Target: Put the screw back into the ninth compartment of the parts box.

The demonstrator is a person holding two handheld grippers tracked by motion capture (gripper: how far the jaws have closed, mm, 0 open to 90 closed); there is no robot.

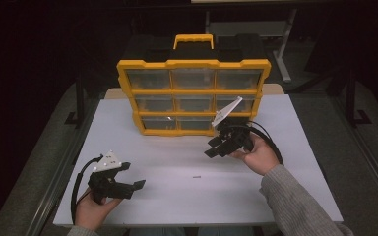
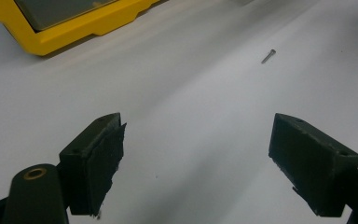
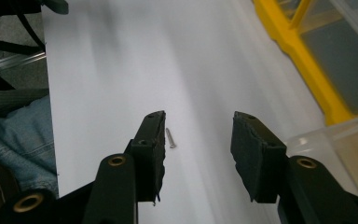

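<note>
A small metal screw point(image 1: 196, 176) lies alone on the white table point(image 1: 177, 157), between the two hands. In the right gripper view the screw point(image 3: 170, 138) lies on the table just beyond the left jaw's tip. My right gripper point(image 1: 212, 147) point(image 3: 198, 154) hovers in front of the organiser, open, with nothing between its jaws. Near the table's front left edge my left gripper point(image 1: 132, 175) point(image 2: 196, 163) stands wide open and empty, pointing toward the screw point(image 2: 268, 56) farther off.
A yellow organiser case point(image 1: 193, 64) with clear-fronted drawers stands upright at the back of the table, handle on top. In the right gripper view a clear plastic bin point(image 3: 321, 140) sits in front of the case. Blue-jeaned legs point(image 3: 14, 135) show below the table's front edge.
</note>
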